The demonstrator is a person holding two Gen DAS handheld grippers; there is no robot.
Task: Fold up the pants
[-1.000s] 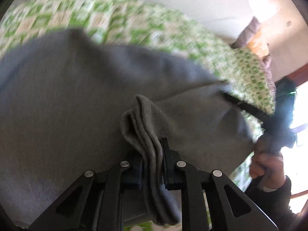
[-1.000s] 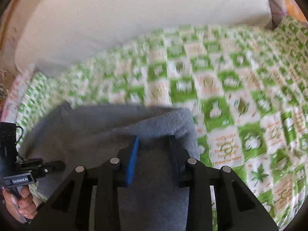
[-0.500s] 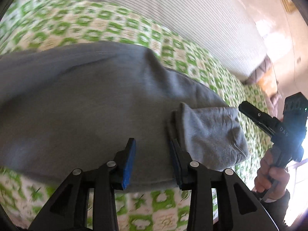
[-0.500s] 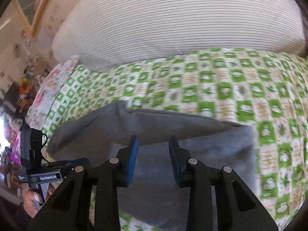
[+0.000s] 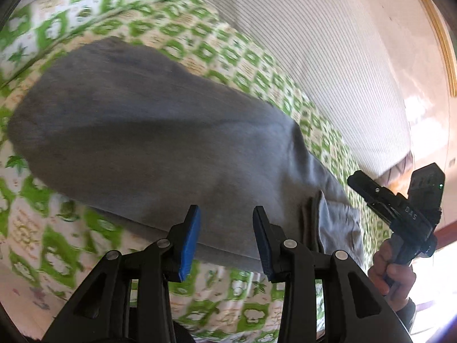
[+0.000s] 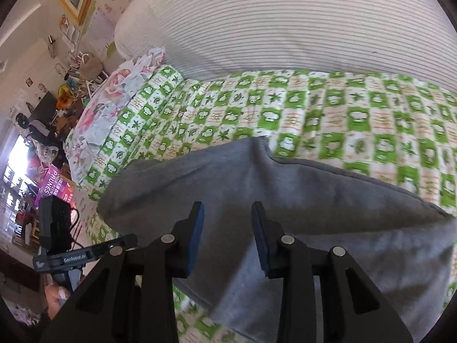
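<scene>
The grey pants (image 5: 160, 140) lie folded over on the green-and-white checked bedspread (image 5: 251, 60); they also show in the right wrist view (image 6: 308, 200). A doubled cuff end (image 5: 331, 223) lies on top at the right. My left gripper (image 5: 225, 228) is open and empty, raised over the pants' near edge. My right gripper (image 6: 227, 225) is open and empty above the pants. The right gripper also shows in the left wrist view (image 5: 400, 208), and the left gripper in the right wrist view (image 6: 71, 254).
A large white striped pillow (image 6: 285, 23) lies along the far side of the bed. A floral pillow (image 6: 105, 114) sits at the left end. Cluttered furniture and a purple prunes box (image 6: 54, 185) stand beyond the bed's left side.
My left gripper let go of the grey cuff and opened. Both grippers have pulled back and up from the pants, which now lie folded on the bed.
</scene>
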